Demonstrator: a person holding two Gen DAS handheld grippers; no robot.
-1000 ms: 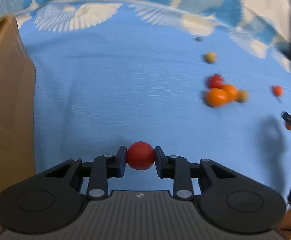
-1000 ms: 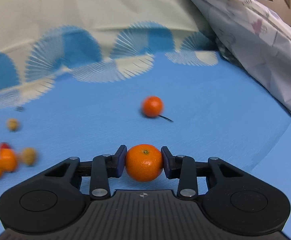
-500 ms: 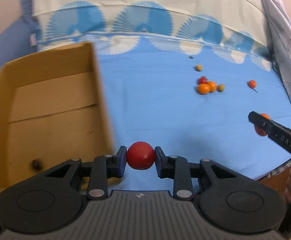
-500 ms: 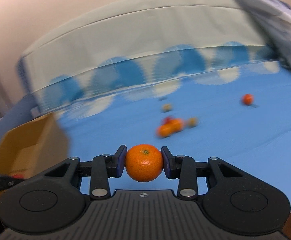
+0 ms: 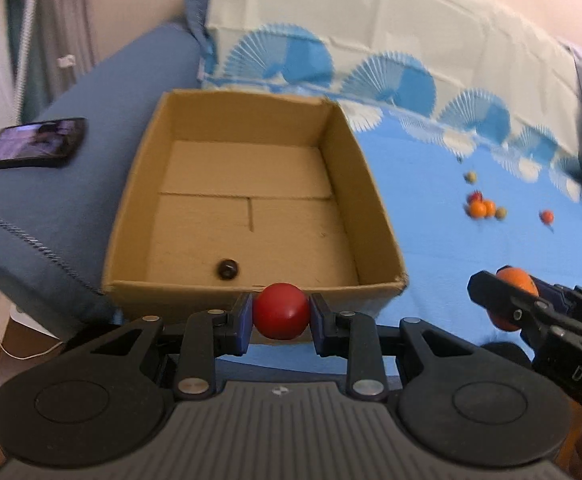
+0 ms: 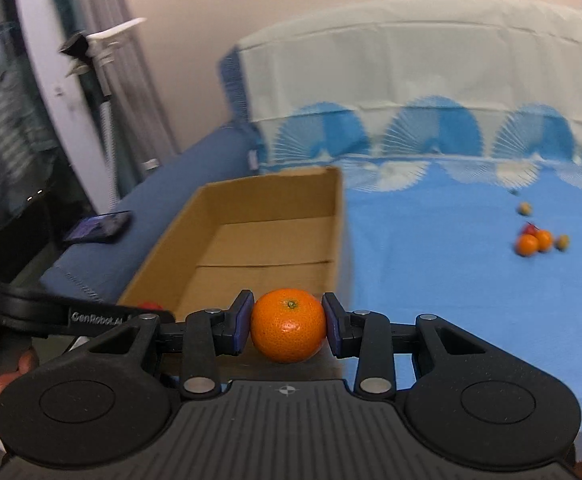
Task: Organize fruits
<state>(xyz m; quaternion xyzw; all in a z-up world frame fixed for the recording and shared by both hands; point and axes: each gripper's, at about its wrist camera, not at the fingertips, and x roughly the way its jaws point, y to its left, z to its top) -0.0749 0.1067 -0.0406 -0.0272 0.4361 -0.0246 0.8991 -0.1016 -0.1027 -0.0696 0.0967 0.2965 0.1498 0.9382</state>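
Observation:
My left gripper is shut on a red round fruit, held just in front of the near wall of an open cardboard box. One small dark fruit lies inside the box. My right gripper is shut on an orange mandarin, near the box's near right corner. The mandarin also shows in the left wrist view at the right. A cluster of small orange, red and greenish fruits lies far right on the blue cloth; the cluster also shows in the right wrist view.
A lone orange fruit lies right of the cluster, a small greenish one behind it. A phone rests on the blue sofa arm left of the box. A pale cushion back stands behind.
Both grippers have swung left from the fruit cluster toward the cardboard box, each keeping its fruit. The box now fills the centre of the left wrist view.

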